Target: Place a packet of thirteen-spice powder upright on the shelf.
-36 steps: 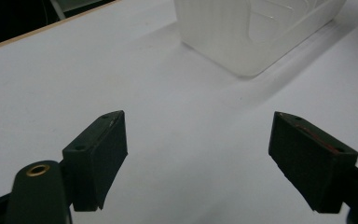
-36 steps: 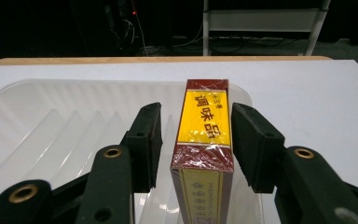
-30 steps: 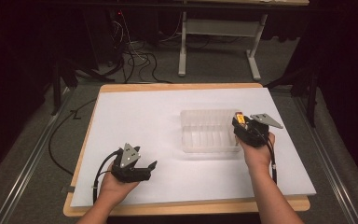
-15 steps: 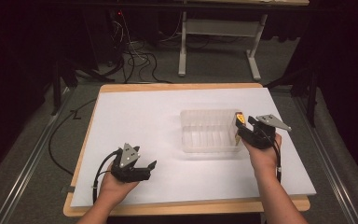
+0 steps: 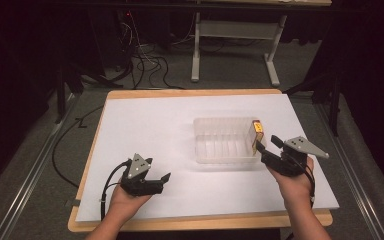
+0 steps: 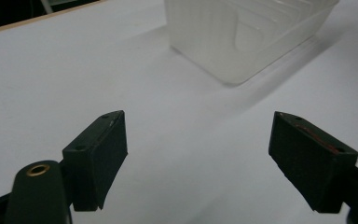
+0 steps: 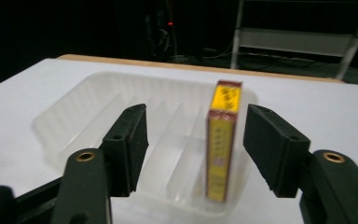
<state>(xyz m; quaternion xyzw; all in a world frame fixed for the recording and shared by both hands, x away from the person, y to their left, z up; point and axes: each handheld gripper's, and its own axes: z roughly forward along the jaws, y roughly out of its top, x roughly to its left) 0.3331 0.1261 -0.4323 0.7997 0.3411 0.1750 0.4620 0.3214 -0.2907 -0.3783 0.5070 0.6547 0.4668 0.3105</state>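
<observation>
A clear ribbed plastic tray (image 5: 222, 142) lies right of centre on the white sheet. A slim yellow box (image 5: 256, 134) stands upright in the tray's right end. My right gripper (image 5: 265, 143) sits just right of that end, open. Its jaws have just been opening. In the right gripper view, the yellow box (image 7: 221, 149) stands in the tray (image 7: 98, 116) ahead of the right gripper (image 7: 193, 135), and neither pad touches it. My left gripper (image 5: 163, 182) rests near the front left, open and empty. In the left gripper view, the left gripper (image 6: 196, 154) faces the tray (image 6: 247, 37).
The white sheet (image 5: 150, 130) covers a wooden board (image 5: 190, 93) whose edge shows at the back and front. Cables (image 5: 140, 65) and a grey table frame (image 5: 240, 30) lie on the dark floor behind. Bare sheet lies left of the tray.
My right gripper has let go of the yellow box and drawn back to the right with its jaws spread. The box now stands in the tray's right end. The left gripper has not moved.
</observation>
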